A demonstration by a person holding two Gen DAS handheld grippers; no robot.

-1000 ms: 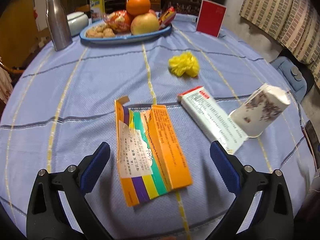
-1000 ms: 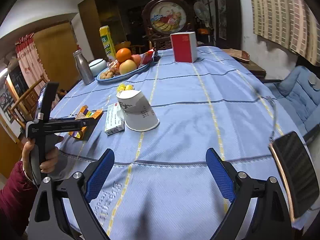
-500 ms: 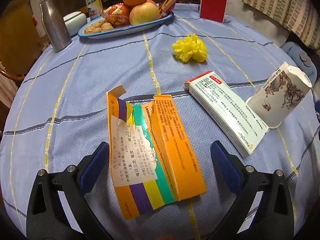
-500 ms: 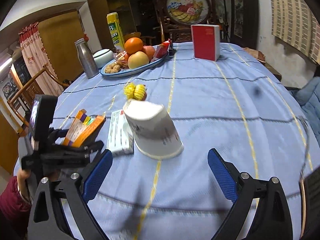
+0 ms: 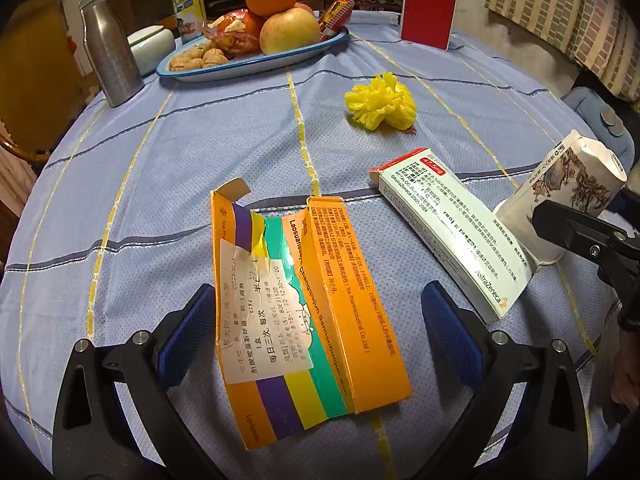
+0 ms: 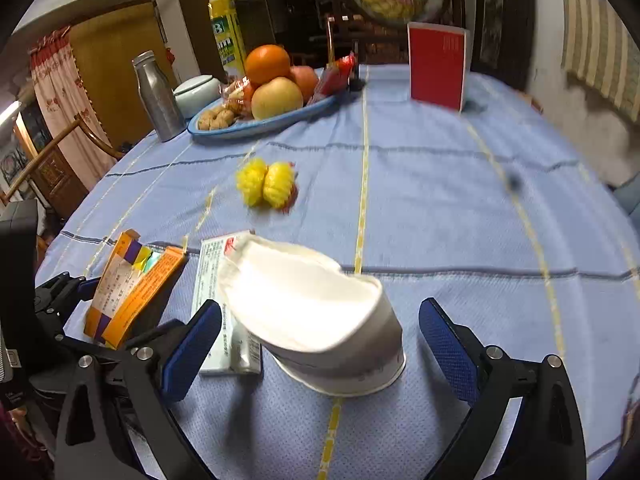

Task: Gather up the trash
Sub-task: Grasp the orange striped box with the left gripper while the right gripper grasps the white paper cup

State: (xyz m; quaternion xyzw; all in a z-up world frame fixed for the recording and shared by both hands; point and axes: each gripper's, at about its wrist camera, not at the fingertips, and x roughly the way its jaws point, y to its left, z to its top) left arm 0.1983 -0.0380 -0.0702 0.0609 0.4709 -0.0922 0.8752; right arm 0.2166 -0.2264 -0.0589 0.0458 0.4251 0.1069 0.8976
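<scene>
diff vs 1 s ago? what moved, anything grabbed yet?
Both grippers advanced, nothing grabbed. The left gripper closed in on the torn orange box, which now lies between its open jaws. The right gripper moved up to the crushed paper cup, now between its open jaws. The white medicine box, yellow wad and fruit tray stayed put.
</scene>
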